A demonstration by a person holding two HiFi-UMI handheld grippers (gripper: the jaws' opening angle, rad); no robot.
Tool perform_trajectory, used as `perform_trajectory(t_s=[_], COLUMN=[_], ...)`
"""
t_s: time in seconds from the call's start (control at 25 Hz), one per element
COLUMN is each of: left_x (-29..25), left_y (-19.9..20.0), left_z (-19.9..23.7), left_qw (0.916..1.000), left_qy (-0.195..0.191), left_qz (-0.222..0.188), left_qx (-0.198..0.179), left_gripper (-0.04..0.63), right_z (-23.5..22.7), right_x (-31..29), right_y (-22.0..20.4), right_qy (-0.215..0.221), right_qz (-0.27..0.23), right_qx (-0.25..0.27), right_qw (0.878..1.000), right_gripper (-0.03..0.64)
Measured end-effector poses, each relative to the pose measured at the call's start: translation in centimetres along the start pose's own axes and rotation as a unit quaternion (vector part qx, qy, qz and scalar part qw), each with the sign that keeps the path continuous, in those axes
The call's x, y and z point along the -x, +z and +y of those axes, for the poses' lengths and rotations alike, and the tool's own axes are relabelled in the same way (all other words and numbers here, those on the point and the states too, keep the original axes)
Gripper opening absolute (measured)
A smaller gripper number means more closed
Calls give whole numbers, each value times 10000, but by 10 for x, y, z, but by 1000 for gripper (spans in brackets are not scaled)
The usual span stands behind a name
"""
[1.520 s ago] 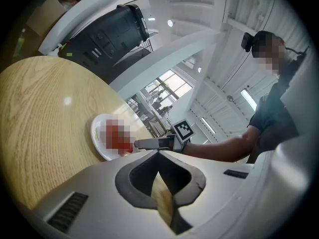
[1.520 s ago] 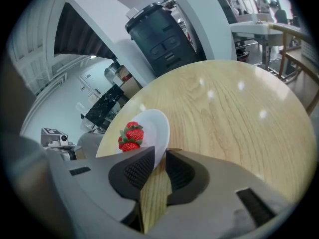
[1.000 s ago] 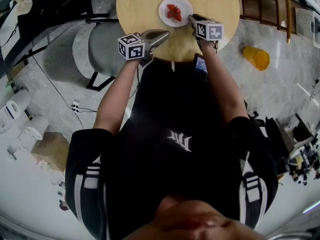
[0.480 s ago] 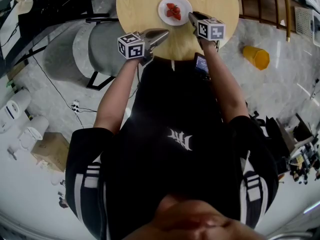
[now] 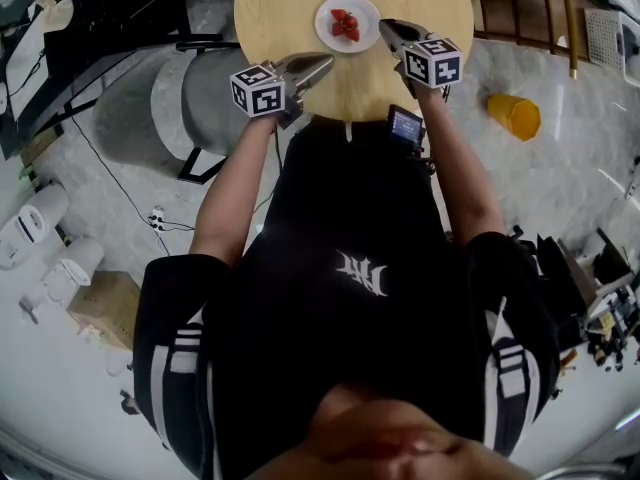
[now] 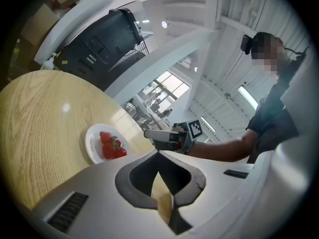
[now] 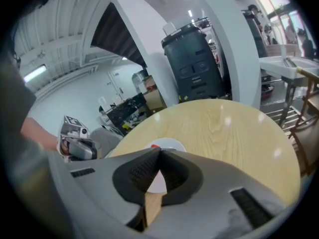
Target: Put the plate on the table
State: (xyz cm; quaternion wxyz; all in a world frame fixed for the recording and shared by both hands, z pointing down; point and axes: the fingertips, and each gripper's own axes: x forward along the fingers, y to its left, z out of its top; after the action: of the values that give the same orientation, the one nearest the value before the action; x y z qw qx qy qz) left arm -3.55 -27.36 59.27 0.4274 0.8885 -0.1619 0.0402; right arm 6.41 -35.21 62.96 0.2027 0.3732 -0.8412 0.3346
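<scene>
The right gripper [image 5: 386, 28] had backed away from the plate [image 5: 366, 12], which now sat on the table [image 5: 285, 8]. It and the left gripper [image 5: 324, 64] were closed and empty.

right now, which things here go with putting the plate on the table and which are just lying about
Job: plate holding strawberries, resting on the table; left gripper and right gripper, both shut and empty.
Lying about: yellow container, grey chair, cardboard box.
</scene>
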Motion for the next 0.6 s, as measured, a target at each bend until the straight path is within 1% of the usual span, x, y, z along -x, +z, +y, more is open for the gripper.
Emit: perform_trajectory(t_s=[0.08, 0.2, 0.32, 0.44, 0.52, 0.6], left_x=[2, 6, 10, 14, 14, 16], left_y=[5, 11, 19, 28, 35, 42], left_z=[-2, -7, -15, -22, -28, -36], left_qw=[10000, 9999, 9998, 9994, 9991, 9986], left_qy=[0, -24, -34, -19, -24, -50], left_qz=[-33, -87, -106, -161, -201, -239], left_qx=[-42, -71, -174, -294, -381, -472], left_gripper=[2, 2, 2, 2, 2, 2], right_z=[13, 31, 47, 59, 61, 62], right_x=[5, 17, 31, 49, 63, 74], right_y=[10, 25, 40, 57, 66, 73], right_qy=[438, 1126, 1590, 1939, 2005, 1991], right_qz=[-219, -496, -772, -1254, -1531, -1678], right_qx=[-169, -426, -285, -99, -57, -48], right_qw=[9987, 9915, 9838, 9729, 9676, 9655], right_gripper=[2, 0, 0, 2, 2, 2])
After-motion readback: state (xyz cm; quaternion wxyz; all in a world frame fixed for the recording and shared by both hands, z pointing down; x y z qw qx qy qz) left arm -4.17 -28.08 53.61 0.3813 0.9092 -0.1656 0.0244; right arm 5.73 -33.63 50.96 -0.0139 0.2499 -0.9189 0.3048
